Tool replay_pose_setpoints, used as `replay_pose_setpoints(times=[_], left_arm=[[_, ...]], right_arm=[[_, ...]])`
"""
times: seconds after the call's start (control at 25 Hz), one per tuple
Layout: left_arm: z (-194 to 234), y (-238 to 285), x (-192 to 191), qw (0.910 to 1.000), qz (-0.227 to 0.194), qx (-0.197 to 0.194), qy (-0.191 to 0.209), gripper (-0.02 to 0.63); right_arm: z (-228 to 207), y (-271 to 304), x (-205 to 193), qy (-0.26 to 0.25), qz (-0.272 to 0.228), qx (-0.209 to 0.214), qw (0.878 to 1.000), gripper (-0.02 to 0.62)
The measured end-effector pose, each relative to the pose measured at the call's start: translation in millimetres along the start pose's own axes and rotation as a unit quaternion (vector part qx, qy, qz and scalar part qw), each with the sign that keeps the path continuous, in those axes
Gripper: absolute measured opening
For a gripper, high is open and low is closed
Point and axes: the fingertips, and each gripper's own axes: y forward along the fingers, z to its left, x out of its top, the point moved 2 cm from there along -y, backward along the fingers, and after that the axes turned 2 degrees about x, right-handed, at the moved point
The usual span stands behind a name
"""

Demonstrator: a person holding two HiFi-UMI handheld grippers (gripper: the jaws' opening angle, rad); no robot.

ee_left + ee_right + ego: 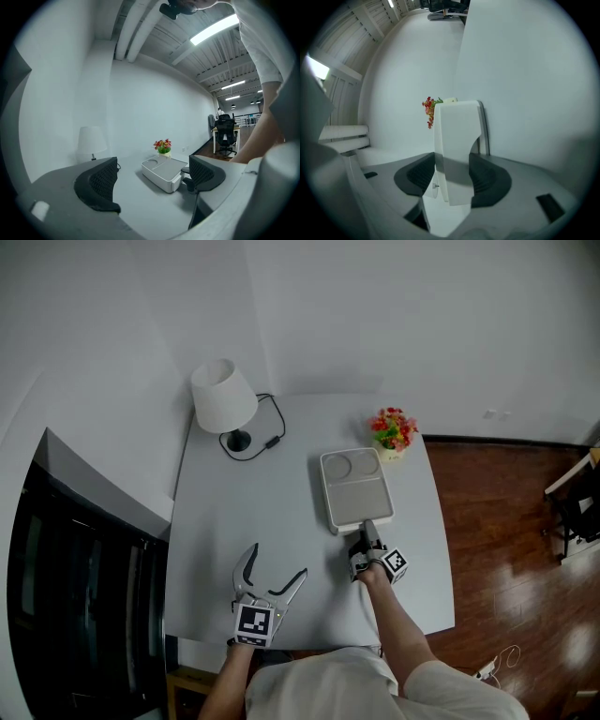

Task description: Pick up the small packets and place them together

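No small packets show in any view. A white rectangular tray with a round recess lies on the grey table. My right gripper is at the tray's near edge. In the right gripper view the white tray fills the gap of the right gripper, and both dark pads press on its sides. My left gripper hovers over the table's front left, open, with nothing between its fingers. In the left gripper view the left gripper points toward the tray.
A white table lamp with a black cord stands at the back left. A small pot of red and yellow flowers sits just behind the tray. The table's right edge drops to a wooden floor. A wall runs behind the table.
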Motion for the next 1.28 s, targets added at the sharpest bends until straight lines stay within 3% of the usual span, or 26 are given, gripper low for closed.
replay_pose_setpoints(times=[0.08,0.16,0.6,0.96,1.28], left_arm=[[1.6,-1.4,-0.5,1.0000,-0.001,0.002,-0.003,0.479],[3.0,-1.5,0.5,1.0000,-0.005,0.003,-0.007,0.479],[-6.4,7.9,-2.9,0.9992,-0.015,-0.029,-0.022,0.474],[-34.1,19.3,1.1,0.9962,-0.017,-0.086,-0.004,0.472],[-34.2,21.2,2.2,0.9953,-0.022,-0.094,-0.008,0.472]], right_arm=[[-2.2,-6.8,-0.1,-0.003,-0.002,-0.005,1.000,0.228],[-6.3,-17.5,0.0,-0.001,-0.009,-0.012,1.000,0.169],[-13.9,-107.6,-12.0,0.001,-0.026,-0.008,1.000,0.169],[-21.7,-170.8,-13.4,0.000,-0.050,-0.019,0.999,0.169],[-31.0,-211.1,-16.8,-0.011,-0.069,-0.033,0.997,0.169]])
